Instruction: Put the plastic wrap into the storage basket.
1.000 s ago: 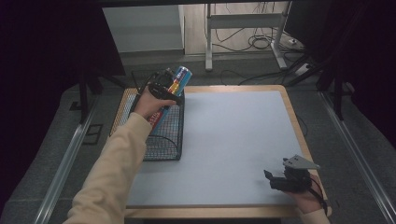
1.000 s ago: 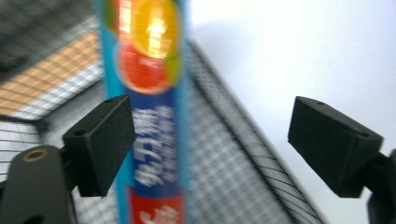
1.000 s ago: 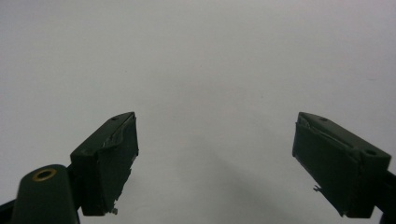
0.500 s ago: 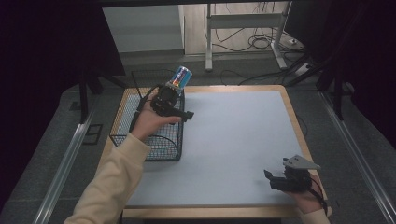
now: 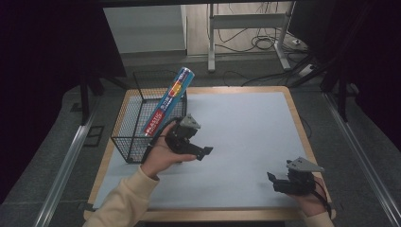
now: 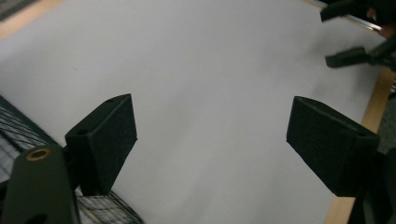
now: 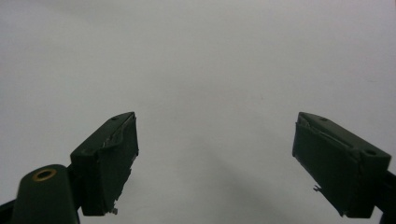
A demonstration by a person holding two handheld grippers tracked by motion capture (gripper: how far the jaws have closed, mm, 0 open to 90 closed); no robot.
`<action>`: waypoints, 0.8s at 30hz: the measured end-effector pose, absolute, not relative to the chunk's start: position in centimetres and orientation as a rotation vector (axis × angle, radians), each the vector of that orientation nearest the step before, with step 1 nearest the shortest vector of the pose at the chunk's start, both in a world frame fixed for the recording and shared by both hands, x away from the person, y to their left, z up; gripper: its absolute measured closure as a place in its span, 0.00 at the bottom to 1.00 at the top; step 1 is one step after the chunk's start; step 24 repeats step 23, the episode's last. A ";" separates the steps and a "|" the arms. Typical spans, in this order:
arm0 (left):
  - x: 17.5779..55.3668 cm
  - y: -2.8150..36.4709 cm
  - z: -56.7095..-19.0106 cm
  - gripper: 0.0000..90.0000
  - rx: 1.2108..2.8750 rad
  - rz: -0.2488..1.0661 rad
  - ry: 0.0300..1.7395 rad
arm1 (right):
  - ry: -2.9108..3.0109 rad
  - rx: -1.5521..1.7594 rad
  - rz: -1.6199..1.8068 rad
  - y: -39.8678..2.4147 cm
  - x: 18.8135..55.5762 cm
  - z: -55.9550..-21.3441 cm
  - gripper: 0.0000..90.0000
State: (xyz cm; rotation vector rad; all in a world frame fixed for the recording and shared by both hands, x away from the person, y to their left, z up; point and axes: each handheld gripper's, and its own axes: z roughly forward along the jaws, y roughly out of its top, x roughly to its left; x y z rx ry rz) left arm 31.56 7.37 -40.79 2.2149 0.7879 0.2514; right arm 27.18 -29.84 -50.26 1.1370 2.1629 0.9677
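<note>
A long blue box [image 5: 168, 104] with red and yellow print leans upright in the black wire basket [image 5: 125, 137] at the table's left. My left gripper [image 5: 201, 149] hangs over the white sheet just right of the basket, apart from the box. It is open [image 6: 212, 144] with only bare sheet between its jaws, which have just been closing a little. A corner of the basket [image 6: 18, 126] shows at that view's lower left. My right gripper [image 5: 274, 182] rests near the front right corner, open [image 7: 215, 158] and empty.
The white sheet [image 5: 246, 123] covers most of the wooden table, whose rim [image 5: 298, 118] runs along the right. Beyond the far edge are table legs and cables on the floor. The right gripper [image 6: 327, 37] shows far off in the left gripper view.
My left gripper has drawn away from the box at the basket's top, toward me and to the right, over the sheet. The box stays leaning in the basket. The right gripper has not moved.
</note>
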 end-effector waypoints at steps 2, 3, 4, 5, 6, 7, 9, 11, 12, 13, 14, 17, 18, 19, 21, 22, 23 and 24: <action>30.9 7.2 -41.8 0.19 2.220 0.241 0.785 | 2.162 1.135 0.967 -29.9 27.2 -50.3 0.16; 30.6 7.3 -42.3 0.19 2.227 0.236 0.779 | 2.161 1.135 0.967 -29.9 27.2 -50.3 0.16; 30.3 7.3 -42.8 0.19 2.223 0.232 0.784 | 2.162 1.139 0.967 -29.9 27.2 -50.3 0.16; 30.0 7.4 -43.3 0.19 2.223 0.229 0.789 | 2.162 1.135 0.966 -29.9 27.2 -50.3 0.16; 29.8 7.6 -43.8 0.19 2.221 0.226 0.795 | 2.161 1.138 0.966 -29.9 27.2 -50.3 0.16; 29.6 7.8 -44.4 0.19 2.218 0.214 0.811 | 2.161 1.138 0.966 -29.9 27.2 -50.3 0.16; 29.3 8.0 -45.1 0.19 2.226 0.199 0.819 | 2.161 1.137 0.964 -29.9 27.2 -50.3 0.16; 29.0 8.3 -45.9 0.20 2.203 0.185 0.831 | 2.157 1.134 0.964 -29.8 27.2 -50.3 0.16; 28.8 8.3 -46.2 0.21 2.212 0.183 0.833 | 2.157 1.132 0.963 -29.8 27.2 -50.2 0.16; 28.8 8.3 -46.3 0.21 2.223 0.187 0.829 | 2.151 1.130 0.968 -29.8 27.2 -50.1 0.16; 28.7 8.4 -46.4 0.21 2.218 0.193 0.837 | 2.146 1.128 0.972 -29.9 27.1 -50.0 0.16; 28.4 8.2 -46.6 0.20 2.215 0.201 0.841 | 2.134 1.124 0.979 -30.0 27.1 -49.9 0.16; 28.3 8.2 -46.6 0.20 2.221 0.207 0.834 | 2.134 1.124 0.980 -30.0 27.0 -49.9 0.16; 28.2 8.1 -46.6 0.20 2.219 0.210 0.832 | 2.134 1.121 0.981 -30.0 27.0 -49.9 0.16; 28.1 8.1 -46.6 0.20 2.212 0.207 0.828 | 2.138 1.118 0.980 -29.9 27.0 -49.9 0.16; 28.1 8.2 -46.6 0.21 2.212 0.200 0.828 | 2.139 1.115 0.981 -29.9 27.0 -49.9 0.16; 28.1 8.2 -46.7 0.21 2.214 0.194 0.825 | 2.139 1.115 0.982 -29.9 27.0 -49.9 0.16; 28.1 8.2 -46.7 0.21 2.214 0.194 0.825 | 2.139 1.115 0.982 -29.9 27.0 -49.9 0.16</action>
